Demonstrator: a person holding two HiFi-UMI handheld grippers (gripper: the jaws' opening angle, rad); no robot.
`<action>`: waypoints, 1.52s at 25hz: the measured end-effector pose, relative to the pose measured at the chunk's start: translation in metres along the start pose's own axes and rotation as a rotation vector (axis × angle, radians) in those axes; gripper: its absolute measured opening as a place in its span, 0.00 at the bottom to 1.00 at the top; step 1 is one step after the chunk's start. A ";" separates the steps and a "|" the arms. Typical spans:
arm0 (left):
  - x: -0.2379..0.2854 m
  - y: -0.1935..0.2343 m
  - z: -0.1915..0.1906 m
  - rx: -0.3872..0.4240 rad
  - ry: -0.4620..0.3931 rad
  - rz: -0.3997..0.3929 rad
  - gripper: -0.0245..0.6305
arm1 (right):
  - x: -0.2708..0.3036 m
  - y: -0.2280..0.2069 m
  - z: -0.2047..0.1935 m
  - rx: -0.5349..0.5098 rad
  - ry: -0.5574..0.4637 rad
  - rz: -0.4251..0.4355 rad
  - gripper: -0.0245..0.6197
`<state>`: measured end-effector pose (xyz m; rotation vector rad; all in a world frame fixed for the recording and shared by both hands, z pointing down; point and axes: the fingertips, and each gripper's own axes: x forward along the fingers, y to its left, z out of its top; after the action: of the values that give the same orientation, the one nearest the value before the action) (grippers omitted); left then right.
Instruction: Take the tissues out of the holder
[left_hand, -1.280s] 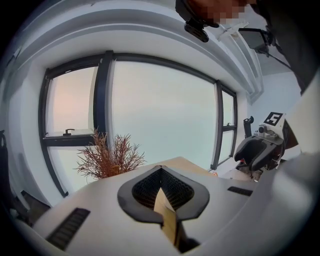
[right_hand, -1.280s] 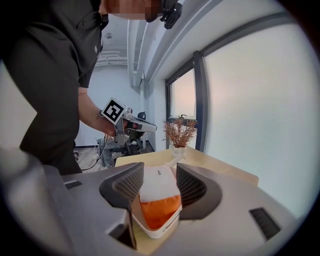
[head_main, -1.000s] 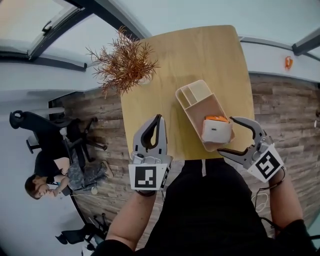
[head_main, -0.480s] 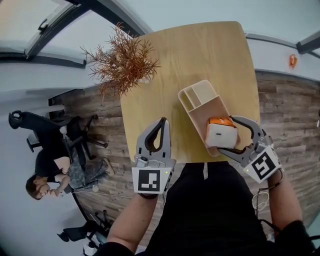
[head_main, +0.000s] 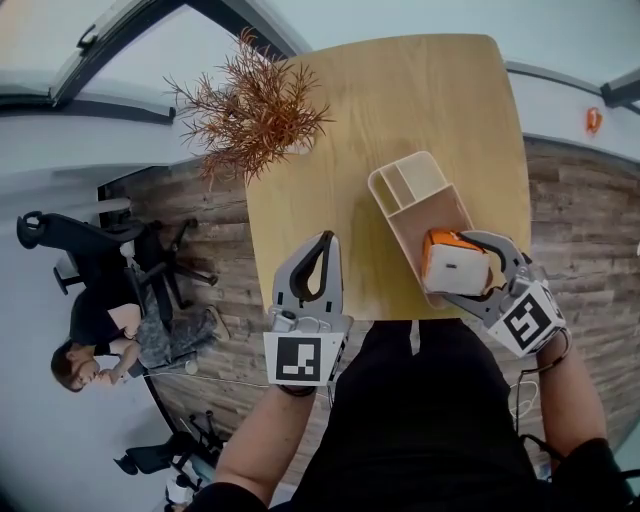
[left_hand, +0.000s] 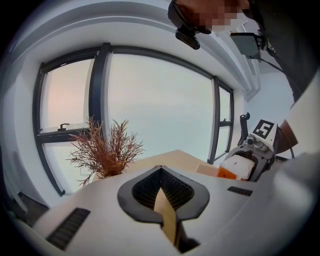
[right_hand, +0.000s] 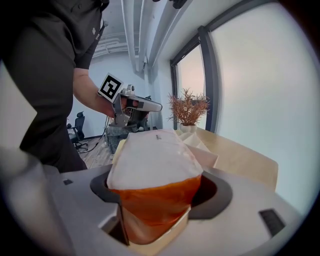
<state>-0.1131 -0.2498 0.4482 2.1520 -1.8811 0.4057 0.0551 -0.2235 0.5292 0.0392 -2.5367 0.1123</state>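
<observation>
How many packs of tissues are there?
1. The orange-and-white plastic tissue pack is pinched in the right gripper at the near end of the beige plastic holder. More could hide beneath it.

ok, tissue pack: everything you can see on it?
The tissue pack is a soft plastic-wrapped packet, white with an orange end, slightly squeezed. The right tongs are shut on its sides. It is at the near end of the beige holder; whether it rests there or hangs clear cannot be told.

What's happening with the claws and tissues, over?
Right claw shut on tissue pack, at near end of holder. Left claw shut, empty. Nothing in the way.
</observation>
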 end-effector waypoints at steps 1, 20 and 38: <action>0.000 0.001 0.001 -0.001 -0.002 0.001 0.04 | 0.000 0.000 0.000 0.001 -0.002 -0.004 0.57; -0.010 -0.007 0.021 0.042 -0.031 -0.008 0.04 | -0.004 0.001 0.001 0.027 0.001 -0.048 0.48; -0.023 -0.008 0.076 0.066 -0.131 -0.003 0.04 | -0.027 0.007 0.041 -0.005 -0.018 -0.051 0.48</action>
<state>-0.1048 -0.2553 0.3692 2.2752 -1.9584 0.3376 0.0538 -0.2201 0.4797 0.1033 -2.5520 0.0857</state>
